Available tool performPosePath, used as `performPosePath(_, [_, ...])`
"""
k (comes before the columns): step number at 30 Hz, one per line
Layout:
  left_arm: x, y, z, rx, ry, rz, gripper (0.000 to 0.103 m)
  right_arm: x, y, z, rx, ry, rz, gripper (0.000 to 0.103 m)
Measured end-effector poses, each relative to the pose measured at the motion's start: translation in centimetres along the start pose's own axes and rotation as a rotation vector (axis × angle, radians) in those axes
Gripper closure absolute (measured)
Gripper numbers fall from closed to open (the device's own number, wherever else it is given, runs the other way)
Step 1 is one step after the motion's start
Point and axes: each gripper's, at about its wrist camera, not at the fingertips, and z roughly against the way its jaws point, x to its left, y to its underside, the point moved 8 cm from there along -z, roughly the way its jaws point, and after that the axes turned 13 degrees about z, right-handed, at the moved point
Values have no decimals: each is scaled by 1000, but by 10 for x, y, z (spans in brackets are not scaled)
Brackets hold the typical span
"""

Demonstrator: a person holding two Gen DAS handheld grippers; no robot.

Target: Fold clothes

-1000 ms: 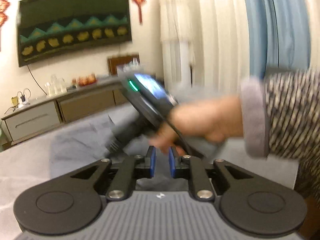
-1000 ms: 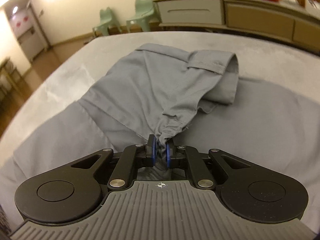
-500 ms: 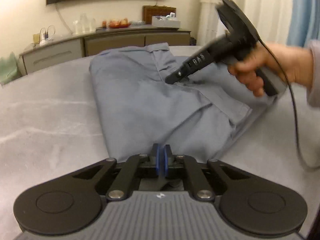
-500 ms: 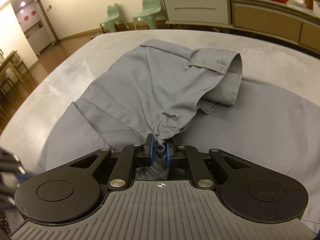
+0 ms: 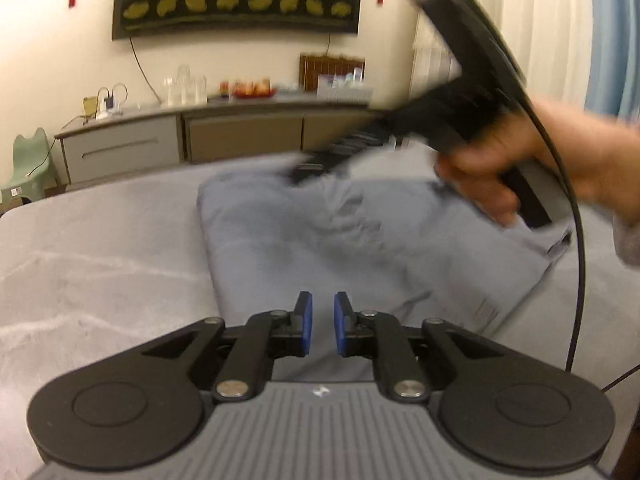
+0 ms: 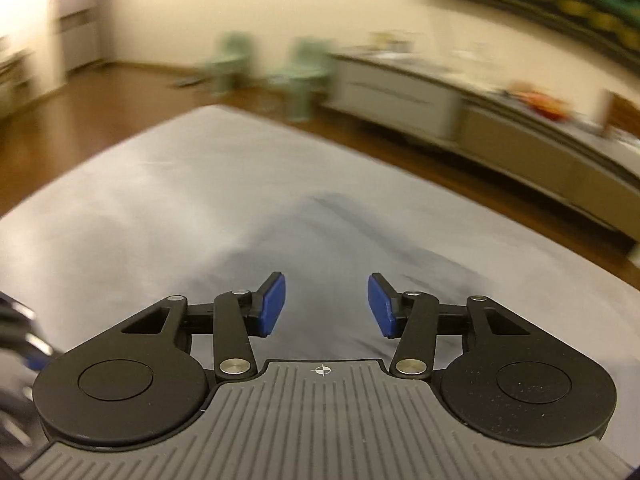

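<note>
A grey-blue garment (image 5: 340, 236) lies folded on the grey padded surface (image 5: 100, 248). My left gripper (image 5: 320, 312) hovers at the garment's near edge; its jaws are opening, with a narrow gap between the blue pads and no cloth pinched. A hand (image 5: 520, 168) holds my right gripper (image 5: 308, 168), blurred, above the far part of the garment. In the right wrist view the right gripper (image 6: 326, 300) stands wide apart and still opening, nothing between its fingers, with the garment (image 6: 340, 248) blurred below it.
A long sideboard (image 5: 180, 144) with glasses and a fruit plate stands against the far wall. Small green chairs (image 6: 308, 76) sit on the wood floor beyond the surface's edge. The right gripper's black cable (image 5: 576, 240) hangs at the right.
The right gripper has let go of the bunched cloth fold, opened wide and lifted away. The left gripper's pads, pressed together half a second ago, have parted a little.
</note>
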Motion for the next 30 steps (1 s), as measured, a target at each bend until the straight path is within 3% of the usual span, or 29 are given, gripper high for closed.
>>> performPosePath(3, [-3,19,-22,95,-42,-44,92,18,-11,-54,103,-49,71,59])
performPosePath(5, [-9,31,-25,98,-80,-118,94,20,-6,-88,182,-54,110,65])
performPosePath(7, [-10,35,-21,95,-96,-142,96,21,-9,-99,157,-94,112,60])
performPosePath(12, [-6,35,-18,111,-90,-110,96,10,-17,-79,246,-165,86,62])
performPosePath(17, [-8,33,-18,119,-110,-127,96,-31,-40,-57,172,-85,-74,65])
performPosePath(20, [-8,32,-19,116,-117,-126,97,-30,-36,-90,252,-42,-29,70])
performPosePath(23, [-13,36,-18,109,-131,-132,99,-33,-50,-92,203,-3,-22,70])
performPosePath(27, [-16,34,-20,122,-117,-118,99,-33,-59,-70,276,-56,21,70])
performPosePath(28, [-16,35,-19,123,-116,-119,99,-37,-62,-58,271,-70,12,70])
performPosePath(30, [-16,37,-15,119,-120,-125,97,-56,-65,-11,151,-39,-74,66])
